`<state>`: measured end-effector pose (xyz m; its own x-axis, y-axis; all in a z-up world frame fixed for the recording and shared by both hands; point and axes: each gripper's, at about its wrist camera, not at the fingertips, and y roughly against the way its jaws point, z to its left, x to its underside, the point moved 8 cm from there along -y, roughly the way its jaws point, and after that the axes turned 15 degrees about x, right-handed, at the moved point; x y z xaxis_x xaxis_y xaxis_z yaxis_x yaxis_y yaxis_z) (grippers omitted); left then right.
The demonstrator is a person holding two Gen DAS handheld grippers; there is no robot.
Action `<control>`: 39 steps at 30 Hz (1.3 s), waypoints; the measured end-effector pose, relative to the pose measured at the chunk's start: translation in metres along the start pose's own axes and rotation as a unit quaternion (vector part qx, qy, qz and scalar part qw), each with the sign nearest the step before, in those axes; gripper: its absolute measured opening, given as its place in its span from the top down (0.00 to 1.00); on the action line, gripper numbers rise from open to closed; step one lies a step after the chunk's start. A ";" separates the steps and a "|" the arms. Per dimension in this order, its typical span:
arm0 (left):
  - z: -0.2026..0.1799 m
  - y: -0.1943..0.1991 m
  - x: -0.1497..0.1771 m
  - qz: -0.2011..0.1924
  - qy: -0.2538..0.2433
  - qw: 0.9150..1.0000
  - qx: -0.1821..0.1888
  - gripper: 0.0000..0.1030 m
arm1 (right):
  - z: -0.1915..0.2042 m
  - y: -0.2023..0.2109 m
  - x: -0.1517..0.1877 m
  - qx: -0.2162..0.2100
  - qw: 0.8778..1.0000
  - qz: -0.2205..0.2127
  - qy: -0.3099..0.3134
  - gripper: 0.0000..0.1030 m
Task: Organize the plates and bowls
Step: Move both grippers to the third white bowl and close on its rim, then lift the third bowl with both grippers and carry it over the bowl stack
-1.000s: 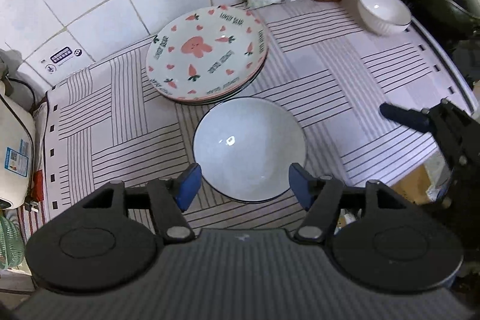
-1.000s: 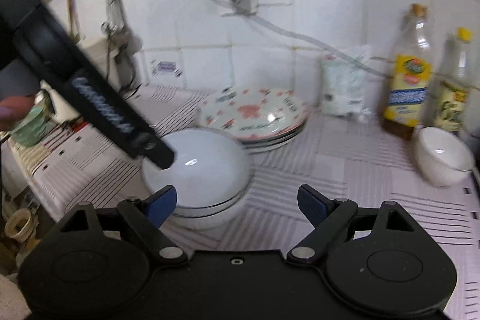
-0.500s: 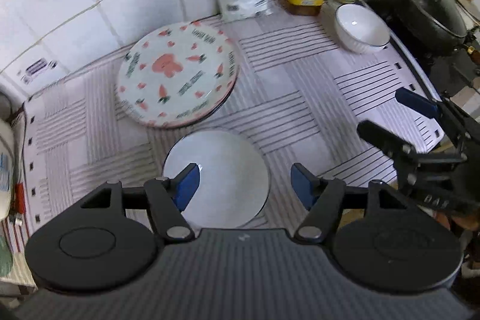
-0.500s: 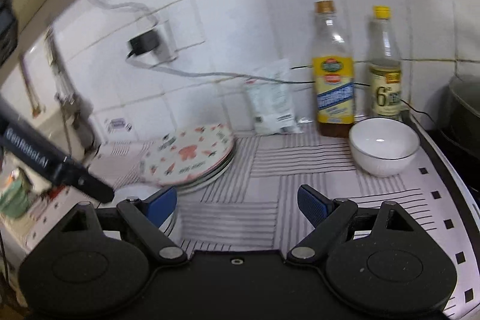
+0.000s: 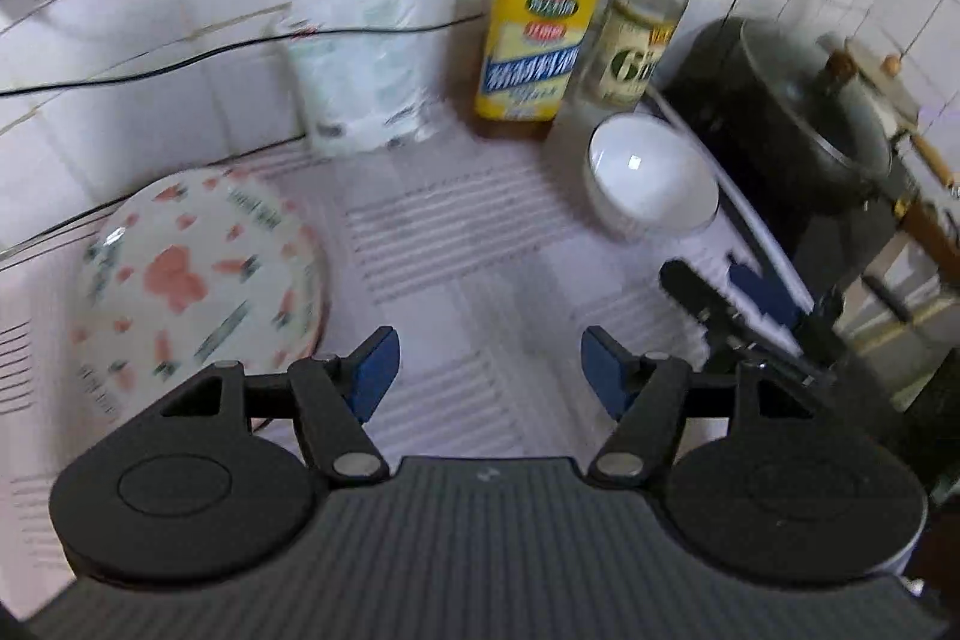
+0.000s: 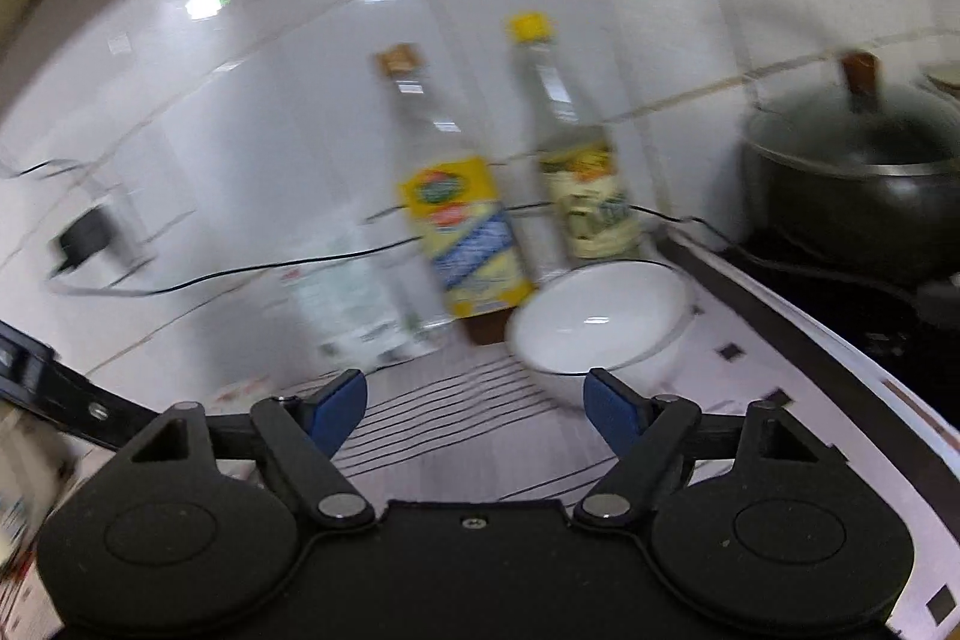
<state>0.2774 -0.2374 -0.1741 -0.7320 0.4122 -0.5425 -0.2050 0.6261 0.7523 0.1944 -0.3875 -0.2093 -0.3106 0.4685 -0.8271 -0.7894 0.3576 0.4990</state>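
- Left wrist view: I am swinging the left gripper away from the wide white bowl that sat under it a second ago; that bowl is gone from view, and the gripper, jaws spread and holding nothing, is hovering over bare striped tabletop.
- The stack of round pink carrot-print plates is lying to my left near the tiled wall, now at the frame's edge instead of centred.
- The small white ceramic bowl is standing toward the back right, just in front of the yellow-labelled oil bottle and the yellow-capped vinegar bottle, with the dark lidded pot beside it.
- Right wrist view: I am bringing the right gripper in on that bowl, which has grown much larger in frame; its jaws are spread and empty, the right fingertip just short of the rim.
- My reading: the small bowl is the next piece to collect, probably for stacking with the other bowl.
- Both views are smeared by motion, so contact is hard to judge.
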 end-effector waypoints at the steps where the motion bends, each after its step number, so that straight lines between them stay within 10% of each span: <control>1: 0.000 -0.008 -0.005 -0.003 0.003 1.000 0.002 0.37 | -0.005 -0.008 0.001 0.015 1.000 -0.001 -0.009 0.23; 17: -0.006 -0.100 -0.053 -0.051 0.033 0.998 0.008 0.38 | -0.051 -0.081 0.000 0.138 0.986 0.029 -0.084 0.50; 29: 0.001 -0.161 -0.044 0.021 0.071 0.997 0.021 0.40 | -0.055 -0.098 0.005 0.134 0.982 0.061 -0.117 0.60; 35: -0.004 -0.174 -0.048 0.030 0.072 0.995 0.061 0.80 | -0.054 -0.099 0.003 0.128 0.980 0.072 -0.135 0.62; 39: -0.010 -0.174 -0.040 0.045 0.065 0.995 0.063 0.84 | -0.052 -0.098 0.002 0.140 0.980 0.073 -0.123 0.71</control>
<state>0.3359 -0.3699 -0.2794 -0.8230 0.3873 -0.4156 -0.0574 0.6711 0.7392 0.2436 -0.4631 -0.2737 -0.2440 0.6996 -0.6716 -0.5594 0.4642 0.6867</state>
